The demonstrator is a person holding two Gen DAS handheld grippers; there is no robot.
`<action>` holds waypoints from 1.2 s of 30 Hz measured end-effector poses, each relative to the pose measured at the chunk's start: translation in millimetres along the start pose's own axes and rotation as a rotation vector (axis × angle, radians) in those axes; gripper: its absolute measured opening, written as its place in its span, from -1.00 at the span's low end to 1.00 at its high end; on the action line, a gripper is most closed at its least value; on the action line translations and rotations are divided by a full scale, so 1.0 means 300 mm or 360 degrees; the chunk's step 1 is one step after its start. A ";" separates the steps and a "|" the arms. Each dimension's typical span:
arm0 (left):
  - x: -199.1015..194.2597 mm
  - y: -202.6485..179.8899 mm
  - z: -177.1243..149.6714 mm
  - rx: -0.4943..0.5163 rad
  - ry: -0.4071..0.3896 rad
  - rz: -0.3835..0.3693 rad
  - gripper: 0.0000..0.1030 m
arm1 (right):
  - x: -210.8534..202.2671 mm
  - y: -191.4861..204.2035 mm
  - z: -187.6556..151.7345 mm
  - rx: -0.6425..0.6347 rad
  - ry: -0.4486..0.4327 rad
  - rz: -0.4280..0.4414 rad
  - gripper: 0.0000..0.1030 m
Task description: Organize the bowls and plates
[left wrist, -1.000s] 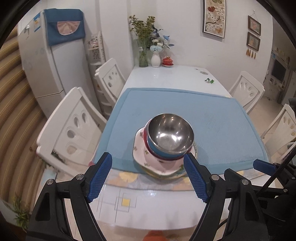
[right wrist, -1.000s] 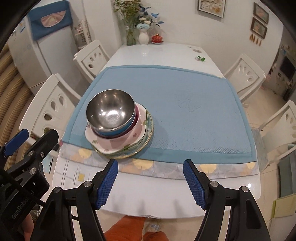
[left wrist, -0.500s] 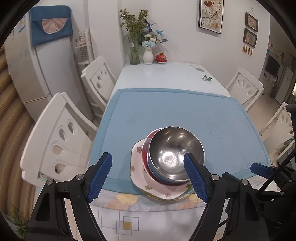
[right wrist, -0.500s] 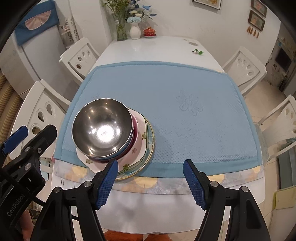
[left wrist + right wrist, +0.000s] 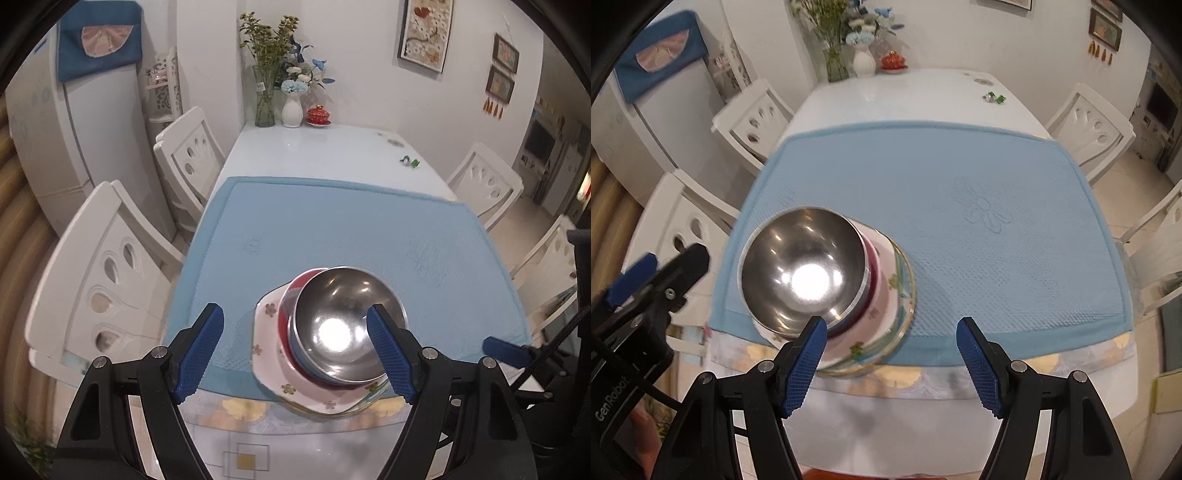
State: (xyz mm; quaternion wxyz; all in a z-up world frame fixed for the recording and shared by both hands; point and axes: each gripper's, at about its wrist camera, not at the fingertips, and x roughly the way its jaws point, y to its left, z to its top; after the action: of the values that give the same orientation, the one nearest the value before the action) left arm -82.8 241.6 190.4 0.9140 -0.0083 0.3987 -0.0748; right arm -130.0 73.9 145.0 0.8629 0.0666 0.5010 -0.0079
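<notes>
A steel bowl [image 5: 341,325] sits on top of a stack: a blue bowl, a red bowl, a white flowered plate [image 5: 273,362] and a green-rimmed plate beneath. The stack stands at the near left of the blue mat [image 5: 332,229]. It also shows in the right wrist view, steel bowl [image 5: 803,271] over the plates [image 5: 890,325]. My left gripper [image 5: 295,350] is open and empty, its right finger over the steel bowl's rim. My right gripper [image 5: 890,365] is open and empty, its left finger just in front of the stack.
The white table [image 5: 317,151] carries a glass vase of flowers [image 5: 266,96], a white vase [image 5: 291,110], a red lidded cup [image 5: 317,114] at its far end and small green items [image 5: 410,161]. White chairs [image 5: 110,266] stand on both sides. A fridge [image 5: 74,122] stands far left.
Both grippers have moved forward and down toward the stack, which now looms larger and nearer the fingers. The stack itself has not moved.
</notes>
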 end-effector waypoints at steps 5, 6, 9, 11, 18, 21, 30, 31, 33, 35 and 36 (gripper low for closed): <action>-0.018 0.016 0.017 -0.0075 -0.0053 -0.0038 0.53 | -0.047 0.010 0.015 -0.0028 -0.0119 0.0043 0.37; -0.017 0.013 0.019 -0.0066 -0.0055 -0.0023 0.53 | -0.048 0.014 0.016 -0.0044 -0.0126 0.0036 0.37; -0.010 -0.001 0.020 -0.0013 -0.0057 0.0044 0.53 | -0.038 0.018 0.018 -0.0066 -0.0109 0.0023 0.37; -0.007 -0.005 0.019 0.0007 -0.0059 0.0069 0.53 | -0.026 0.015 0.016 -0.0061 -0.0087 0.0034 0.37; -0.023 -0.023 0.012 0.0062 -0.0190 0.0176 0.53 | -0.008 0.011 0.017 -0.0060 -0.0065 0.0039 0.37; -0.031 -0.035 0.008 0.0107 -0.0246 0.0221 0.53 | -0.001 0.008 0.016 -0.0061 -0.0057 0.0036 0.37; -0.006 -0.031 0.023 0.0085 -0.0156 0.0189 0.53 | 0.005 0.004 0.016 -0.0055 -0.0048 0.0030 0.37; -0.006 -0.033 0.021 0.0087 -0.0158 0.0198 0.53 | 0.007 0.004 0.016 -0.0053 -0.0045 0.0032 0.37; -0.007 -0.042 0.020 0.0107 -0.0162 0.0223 0.53 | 0.013 0.002 0.012 -0.0040 -0.0033 0.0038 0.37; -0.001 -0.045 0.020 0.0119 -0.0141 0.0236 0.53 | 0.021 -0.002 0.009 -0.0027 -0.0014 0.0054 0.37; 0.003 -0.042 0.017 0.0118 -0.0131 0.0235 0.53 | 0.029 -0.004 0.007 -0.0018 0.0003 0.0065 0.37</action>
State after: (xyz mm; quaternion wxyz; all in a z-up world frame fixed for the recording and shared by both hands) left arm -80.0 228.9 194.1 0.9323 0.0518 0.3573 -0.0214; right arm -123.9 72.9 138.3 0.8627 0.0720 0.5004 0.0125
